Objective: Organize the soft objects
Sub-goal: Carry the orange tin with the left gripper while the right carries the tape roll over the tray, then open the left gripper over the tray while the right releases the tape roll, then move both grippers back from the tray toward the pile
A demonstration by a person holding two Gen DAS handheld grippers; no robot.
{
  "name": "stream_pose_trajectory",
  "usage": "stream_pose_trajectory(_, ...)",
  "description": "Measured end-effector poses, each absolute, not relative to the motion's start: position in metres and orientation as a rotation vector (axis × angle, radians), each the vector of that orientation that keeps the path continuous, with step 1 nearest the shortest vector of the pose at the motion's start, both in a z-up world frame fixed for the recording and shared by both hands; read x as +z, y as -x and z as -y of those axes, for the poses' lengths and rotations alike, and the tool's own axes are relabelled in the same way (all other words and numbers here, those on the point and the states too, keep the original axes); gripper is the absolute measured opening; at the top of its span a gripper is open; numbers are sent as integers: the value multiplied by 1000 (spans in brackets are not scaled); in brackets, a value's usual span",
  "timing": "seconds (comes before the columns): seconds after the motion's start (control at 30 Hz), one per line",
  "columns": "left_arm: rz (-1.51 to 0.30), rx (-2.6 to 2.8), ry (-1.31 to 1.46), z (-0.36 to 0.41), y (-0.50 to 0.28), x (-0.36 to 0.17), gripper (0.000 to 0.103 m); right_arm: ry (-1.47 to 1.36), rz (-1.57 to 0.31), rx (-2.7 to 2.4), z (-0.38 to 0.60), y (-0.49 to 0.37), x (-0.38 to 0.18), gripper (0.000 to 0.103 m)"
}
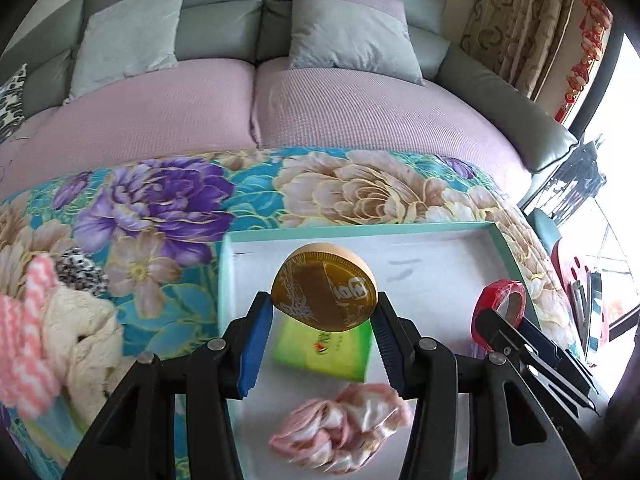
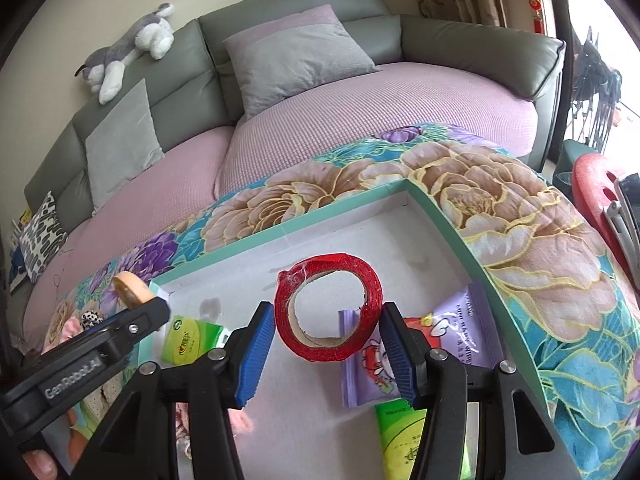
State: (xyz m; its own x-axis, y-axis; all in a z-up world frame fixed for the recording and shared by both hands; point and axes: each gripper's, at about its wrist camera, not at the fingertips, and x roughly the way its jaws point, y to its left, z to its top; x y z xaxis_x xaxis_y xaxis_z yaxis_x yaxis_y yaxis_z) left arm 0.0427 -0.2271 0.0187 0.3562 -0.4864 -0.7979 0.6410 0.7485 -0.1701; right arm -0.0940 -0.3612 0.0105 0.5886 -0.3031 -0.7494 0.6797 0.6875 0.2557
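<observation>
Left wrist: left claw (image 1: 323,316) clamped on round gold foil-wrapped disc (image 1: 325,289) above shallow white tray w/ teal rim (image 1: 505,245), green packet, pink cloth already inside, plush at 9 o'clock still out; right wrist: right claw (image 2: 327,334) clamped on red tape roll (image 2: 329,311), floral-blanket table, grey sofa behind.

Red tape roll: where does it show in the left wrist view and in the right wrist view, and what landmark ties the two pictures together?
Left wrist view: the red tape roll sits at the right edge, held in the right gripper, over the tray.
Right wrist view: the roll is in the centre, clamped between the right gripper's blue pads.
Shared landmark: the tray's green rim, on the flowered blanket.
</observation>
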Motion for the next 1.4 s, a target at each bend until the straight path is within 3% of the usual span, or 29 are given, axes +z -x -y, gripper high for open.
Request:
stream_pose_trajectory(0.23,-971,-758,-234,261,-42,12,54,-577,-722,-625,367,100,11,58)
stream_pose_trajectory(0.3,-970,-763,-233,265,-41,12,65,-581,-725,-624,368,101,11,58)
stream_pose_trajectory(0.4,-967,-748,-240,266,-40,12,66,-579,-730,-619,367,101,11,58)
stream_pose_trajectory(0.47,-967,-742,-235,264,-41,12,70,-566,-739,-618,366,100,11,61)
stream_pose_trajectory(0.5,-969,-739,-230,262,-41,12,78,-559,-745,-618,365,99,11,63)
stream_pose_trajectory(0.7,-945,-709,-206,253,-45,15,83,-512,-785,-633,362,95,9,70)
stream_pose_trajectory(0.77,-943,-685,-201,248,-48,14,94,-495,-800,-644,361,94,8,84)
stream_pose_trajectory(1.0,-914,-599,-174,228,-56,10,97,-482,-832,-682,362,96,6,103)
stream_pose_trajectory(1.4,-921,-498,-176,200,-64,6,97,-441,-838,-702,353,97,13,103)
